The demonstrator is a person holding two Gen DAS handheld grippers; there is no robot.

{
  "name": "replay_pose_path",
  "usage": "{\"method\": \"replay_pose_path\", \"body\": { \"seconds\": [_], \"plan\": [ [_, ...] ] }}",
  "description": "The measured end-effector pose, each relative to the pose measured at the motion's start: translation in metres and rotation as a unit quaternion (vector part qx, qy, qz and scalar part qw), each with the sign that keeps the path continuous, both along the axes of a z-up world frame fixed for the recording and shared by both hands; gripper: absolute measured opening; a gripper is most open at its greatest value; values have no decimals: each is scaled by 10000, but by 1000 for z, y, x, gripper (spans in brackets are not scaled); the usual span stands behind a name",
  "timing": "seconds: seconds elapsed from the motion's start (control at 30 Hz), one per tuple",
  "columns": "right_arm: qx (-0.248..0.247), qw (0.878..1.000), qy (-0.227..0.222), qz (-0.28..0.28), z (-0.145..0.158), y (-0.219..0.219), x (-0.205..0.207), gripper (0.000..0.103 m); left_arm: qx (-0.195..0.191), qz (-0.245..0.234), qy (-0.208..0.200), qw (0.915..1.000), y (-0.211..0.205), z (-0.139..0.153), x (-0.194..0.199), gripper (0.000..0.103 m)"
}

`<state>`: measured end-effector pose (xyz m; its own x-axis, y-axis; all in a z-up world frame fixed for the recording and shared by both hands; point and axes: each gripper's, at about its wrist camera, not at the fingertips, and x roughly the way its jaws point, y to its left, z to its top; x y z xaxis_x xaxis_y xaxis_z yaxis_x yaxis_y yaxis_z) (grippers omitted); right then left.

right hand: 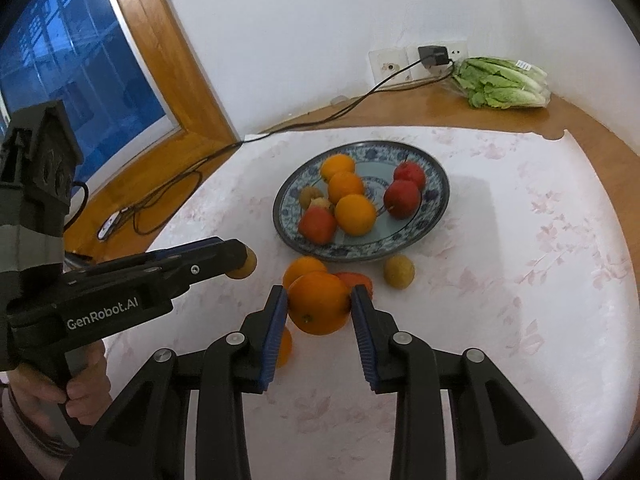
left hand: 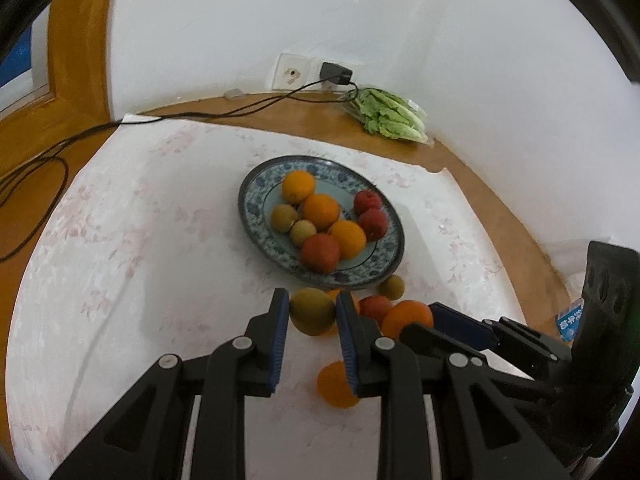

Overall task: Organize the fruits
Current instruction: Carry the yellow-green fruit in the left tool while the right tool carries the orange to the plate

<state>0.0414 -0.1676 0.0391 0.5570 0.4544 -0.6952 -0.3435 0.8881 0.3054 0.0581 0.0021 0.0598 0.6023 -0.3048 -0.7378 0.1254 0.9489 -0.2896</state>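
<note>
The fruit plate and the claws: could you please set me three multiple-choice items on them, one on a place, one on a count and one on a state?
1. Where does the bagged lettuce lie?
A. On the plate
B. On the wooden table near the wall socket
C. Between the claws

2. How many oranges sit on the plate?
A. One
B. Three
C. Five

3. What state is the right claw in?
A. Open and empty
B. Shut on a red apple
C. Shut on an orange

Key: 1 B, since the lettuce rests on bare wood at the back corner beside the socket. 2 B, as three oranges show among the red and brownish fruits. 3 C, because both pads press the sides of the orange, which is held above the cloth.
</note>
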Motion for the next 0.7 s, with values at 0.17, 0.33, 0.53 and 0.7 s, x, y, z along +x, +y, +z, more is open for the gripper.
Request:
{"method": "replay_pose_path", "body": {
  "seconds": [0.17, 0.33, 0.53, 0.7],
  "plan": [
    [-18, 9998, -114, -132, 9, -6, 6, 34, -61, -131, -97, 9998, -7, 5, 9, 25],
    [-42, 9996, -173, -198, 13, -12, 14, 34, -75, -245, -128, 9996, -18, 2, 19, 25],
    [-63, 9996, -168, -214, 9, -17, 27, 34, -10, -139, -65, 9999, -21, -7, 30, 25],
    [-82, 9997, -117, -209, 2, -20, 42, 34, 7, -69, 3, 10000, -21, -16, 39, 25]
  ]
}}
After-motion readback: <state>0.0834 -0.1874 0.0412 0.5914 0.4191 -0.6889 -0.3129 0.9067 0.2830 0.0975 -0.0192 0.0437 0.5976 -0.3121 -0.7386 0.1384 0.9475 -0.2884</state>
